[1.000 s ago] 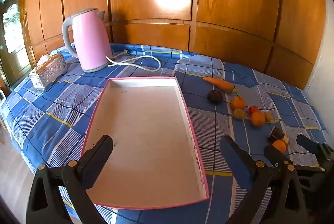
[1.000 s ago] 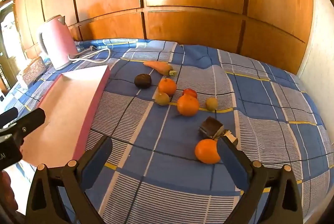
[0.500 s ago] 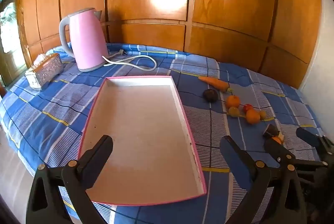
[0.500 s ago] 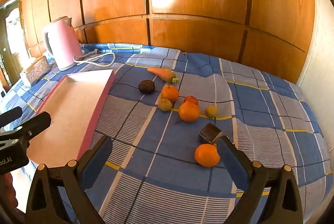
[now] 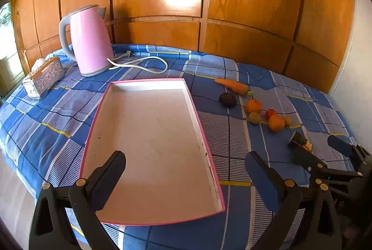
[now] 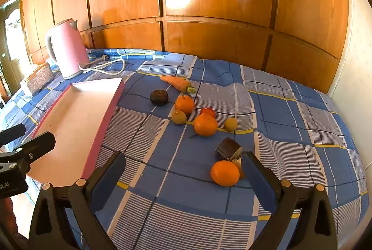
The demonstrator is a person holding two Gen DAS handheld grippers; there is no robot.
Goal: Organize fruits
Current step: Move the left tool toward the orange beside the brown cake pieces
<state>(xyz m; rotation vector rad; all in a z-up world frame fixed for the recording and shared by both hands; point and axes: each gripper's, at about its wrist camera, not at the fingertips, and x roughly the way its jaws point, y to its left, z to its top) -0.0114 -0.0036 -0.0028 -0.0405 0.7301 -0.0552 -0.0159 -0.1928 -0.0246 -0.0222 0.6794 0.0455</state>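
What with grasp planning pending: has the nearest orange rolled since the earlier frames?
No; the nearest orange still lies right beside the dark block.

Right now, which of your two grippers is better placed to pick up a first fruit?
The right gripper, probably. It is open, with the nearest orange just ahead by its right finger. The left gripper, also open, hangs over the empty pink tray, away from the fruit.

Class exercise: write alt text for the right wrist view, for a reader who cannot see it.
The open right gripper hovers over a blue checked cloth, with the nearest orange by its right finger. Further off lie more oranges, small fruits and a carrot; an empty pink tray and pink kettle sit left.
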